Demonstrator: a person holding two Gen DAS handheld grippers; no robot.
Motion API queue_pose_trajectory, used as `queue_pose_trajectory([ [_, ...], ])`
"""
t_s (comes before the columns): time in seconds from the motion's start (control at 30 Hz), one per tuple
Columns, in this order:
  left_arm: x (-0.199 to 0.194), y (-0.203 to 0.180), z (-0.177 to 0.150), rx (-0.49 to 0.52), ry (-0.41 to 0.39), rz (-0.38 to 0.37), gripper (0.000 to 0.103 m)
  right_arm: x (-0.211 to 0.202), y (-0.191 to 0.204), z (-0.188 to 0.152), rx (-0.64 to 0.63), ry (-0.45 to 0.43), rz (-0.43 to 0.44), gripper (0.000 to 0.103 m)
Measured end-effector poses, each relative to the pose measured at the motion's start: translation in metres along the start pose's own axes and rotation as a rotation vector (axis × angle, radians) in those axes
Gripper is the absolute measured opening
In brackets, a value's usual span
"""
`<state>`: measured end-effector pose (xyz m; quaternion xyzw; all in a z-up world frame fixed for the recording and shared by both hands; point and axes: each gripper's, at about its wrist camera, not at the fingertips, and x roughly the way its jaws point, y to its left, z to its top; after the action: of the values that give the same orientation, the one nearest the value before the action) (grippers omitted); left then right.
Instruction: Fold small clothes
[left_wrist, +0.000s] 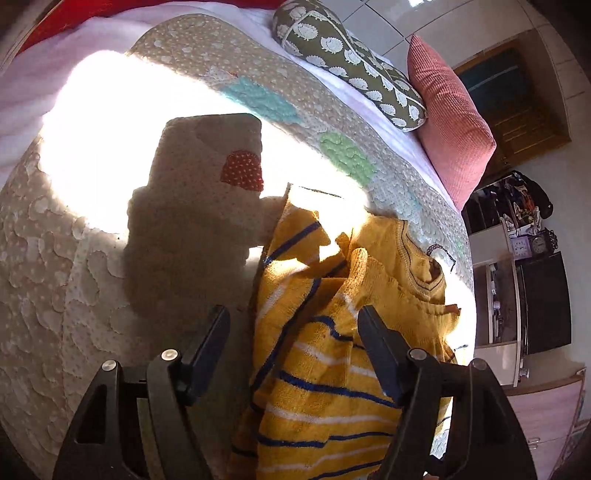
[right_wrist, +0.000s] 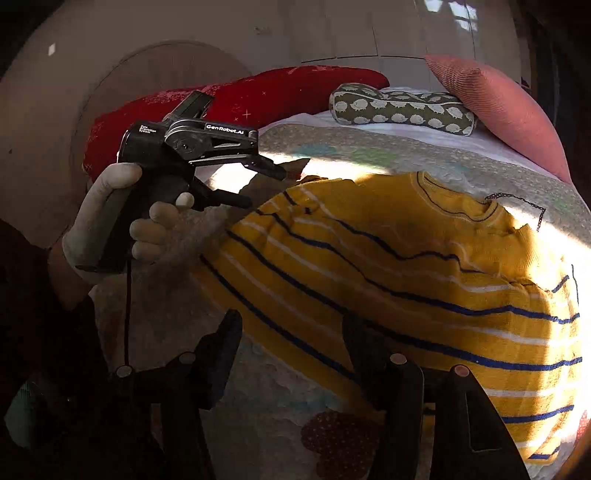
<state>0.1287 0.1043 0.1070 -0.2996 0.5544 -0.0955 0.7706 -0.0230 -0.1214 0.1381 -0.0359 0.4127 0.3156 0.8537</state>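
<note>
Far left in the right wrist view, a gloved hand (right_wrist: 107, 218) holds our left gripper (right_wrist: 258, 181) above the quilt (left_wrist: 74, 295), jaws parted and empty, likely just clear of the cloth. Centre: the yellow striped sweater (right_wrist: 388, 266) lies on the quilt, partly in sun, rumpled at its left side, neck toward the far pillows (right_wrist: 402, 107). Near edge: our right gripper (right_wrist: 291, 339) hangs with jaws apart over the sweater's hem, gripping nothing. We judge both are placed to take new holds.
</note>
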Motion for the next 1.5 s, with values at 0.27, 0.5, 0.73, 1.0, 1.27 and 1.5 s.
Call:
queue_pose_trajectory([
  [0.27, 0.032, 0.006, 0.028, 0.073, 0.147, -0.123, 0.073, 0.074, 0.077, 0.001, -0.285, 0.078, -0.081, 0.061],
  [0.5, 0.053, 0.003, 0.036, 0.131, 0.225, -0.215, 0.083, 0.111, 0.101, -0.005, -0.392, 0.105, -0.129, 0.066],
  [0.73, 0.065, -0.017, 0.033, 0.23, 0.265, -0.115, 0.019, 0.123, 0.098, 0.005, -0.31, 0.077, -0.183, 0.019],
  [1.0, 0.032, -0.046, 0.028, 0.226, 0.17, -0.072, 0.013, 0.076, 0.079, 0.012, -0.189, -0.047, -0.105, 0.012],
  [1.27, 0.017, -0.145, 0.012, 0.313, 0.125, -0.017, 0.013, -0.012, 0.022, -0.007, 0.009, -0.233, -0.057, 0.012],
  [1.5, 0.07, -0.252, -0.022, 0.432, 0.181, -0.02, 0.006, -0.067, -0.059, -0.047, 0.237, -0.335, -0.101, 0.011],
])
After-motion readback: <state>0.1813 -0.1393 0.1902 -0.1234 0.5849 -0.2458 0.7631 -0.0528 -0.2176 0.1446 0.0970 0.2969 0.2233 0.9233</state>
